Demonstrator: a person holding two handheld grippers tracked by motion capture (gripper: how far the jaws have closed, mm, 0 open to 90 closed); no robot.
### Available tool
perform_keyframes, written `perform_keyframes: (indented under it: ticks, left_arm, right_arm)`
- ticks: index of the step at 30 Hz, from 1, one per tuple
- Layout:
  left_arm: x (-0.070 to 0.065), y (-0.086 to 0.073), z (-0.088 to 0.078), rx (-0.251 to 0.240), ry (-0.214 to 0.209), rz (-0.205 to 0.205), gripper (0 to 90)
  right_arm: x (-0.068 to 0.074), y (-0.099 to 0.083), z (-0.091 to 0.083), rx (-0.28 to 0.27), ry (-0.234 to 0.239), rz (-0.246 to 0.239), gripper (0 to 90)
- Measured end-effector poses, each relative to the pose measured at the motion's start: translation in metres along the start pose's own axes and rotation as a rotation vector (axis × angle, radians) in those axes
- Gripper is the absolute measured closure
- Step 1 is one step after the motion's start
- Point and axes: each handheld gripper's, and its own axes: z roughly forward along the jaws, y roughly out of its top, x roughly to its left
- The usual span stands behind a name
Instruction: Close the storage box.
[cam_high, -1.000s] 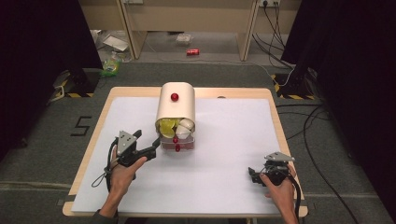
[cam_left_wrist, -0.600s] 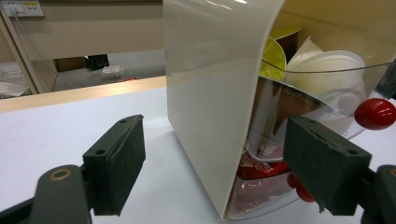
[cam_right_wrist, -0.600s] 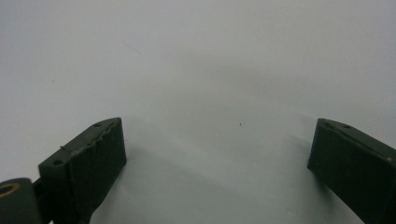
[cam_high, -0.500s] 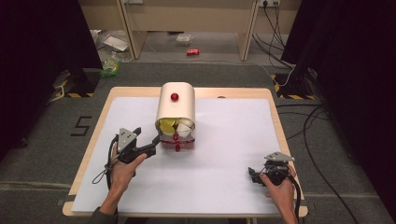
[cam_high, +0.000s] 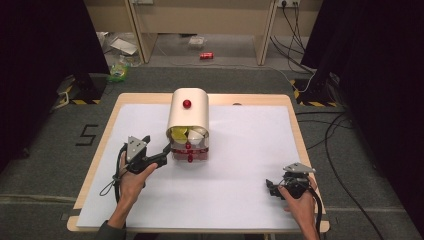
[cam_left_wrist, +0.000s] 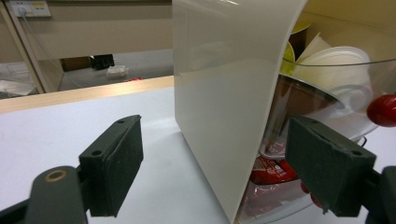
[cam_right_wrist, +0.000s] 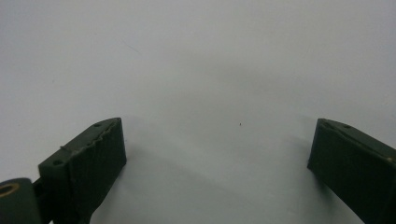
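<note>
At frame centre, the bread bin (cam_high: 188, 117) is judged light, smooth and slippery; its red knob (cam_high: 189, 158) offers grip. Left gripper (cam_high: 161, 151) and right gripper (cam_high: 270, 188) fingers are spread, empty.

I read one mark, a black "5" on the grey floor (cam_high: 60, 150), left of the table's (cam_high: 250, 200) left edge

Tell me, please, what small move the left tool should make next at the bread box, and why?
Probably ease the left tool forward a little and close: its jaws stand open astride the front edge of the cream bread box wall, not yet touching it. The right tool rests open, far off.
</note>
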Motion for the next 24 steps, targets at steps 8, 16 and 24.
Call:
perform_keyframes:
  ticks: [8,16,24]
  left_arm:
    - [-0.003,-0.001,0.0,0.019,-0.011,-0.004,22.0]
    - [-0.001,-0.002,-0.005,0.024,-0.013,-0.008,21.5]
    - [-0.006,-0.003,-0.01,0.03,-0.031,0.0,21.0]
  right_arm:
    - [0.0,0.0,0.0,0.0,0.001,0.001,4.1]
    - [0.0,0.0,0.0,0.0,0.001,0.001,4.1]
    - [0.0,0.0,0.0,0.0,0.001,0.001,4.1]
